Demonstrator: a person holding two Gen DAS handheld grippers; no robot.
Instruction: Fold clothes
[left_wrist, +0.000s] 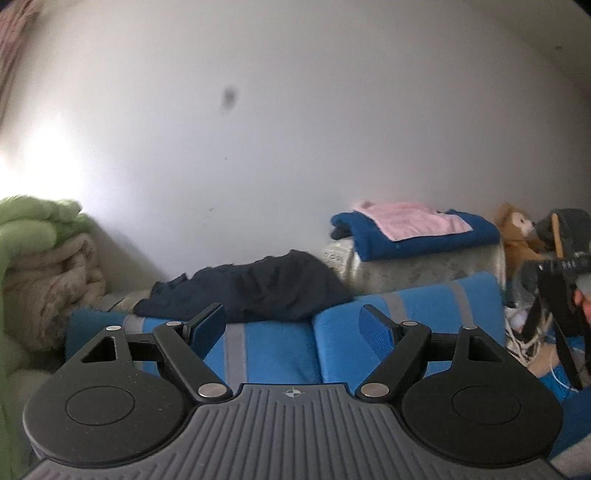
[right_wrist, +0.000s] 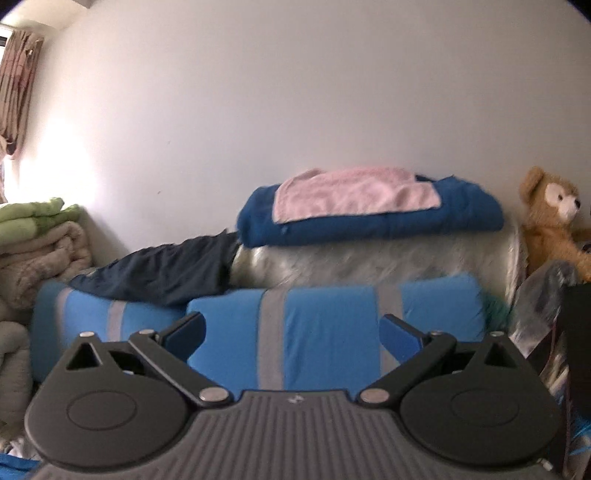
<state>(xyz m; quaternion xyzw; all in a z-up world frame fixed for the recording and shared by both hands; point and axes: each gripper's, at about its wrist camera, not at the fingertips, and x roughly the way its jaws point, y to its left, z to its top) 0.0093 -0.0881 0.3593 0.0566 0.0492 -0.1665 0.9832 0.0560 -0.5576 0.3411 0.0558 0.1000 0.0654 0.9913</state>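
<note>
- The dark navy crumpled garment (left_wrist: 251, 288) lies loose and unfolded in the middle of the left wrist view, draped over the top edge of the bright blue cushions with grey stripes (left_wrist: 273, 343); in the right wrist view it sits left of centre (right_wrist: 162, 273), one end running under the folded stack.
- That stack, a folded royal-blue cloth (right_wrist: 369, 225) with a pale pink towel (right_wrist: 354, 195) on top, rests on a whitish furry bolster (right_wrist: 369, 266) at centre right. Whether it still needs folding I cannot tell.
- The left gripper (left_wrist: 293, 323) is spread wide with nothing between its blue pads, held before the cushions, apart from the garment.
- The right gripper (right_wrist: 291, 334) is likewise wide apart and empty, aimed at the cushions at lower centre.
- Risk: tugging the navy garment could drag the blue stack off the bolster, since the two touch or overlap.
- Risk: a pinch into the crumpled heap may catch several layers, so the cloth would lift as a wad.
- Risk: the soft, uneven cushions give poor support for a flat fold.
- The brown teddy bear (right_wrist: 554, 221) at the right edge and the green and beige folded blankets (right_wrist: 40, 236) at the left crowd the space.
</note>
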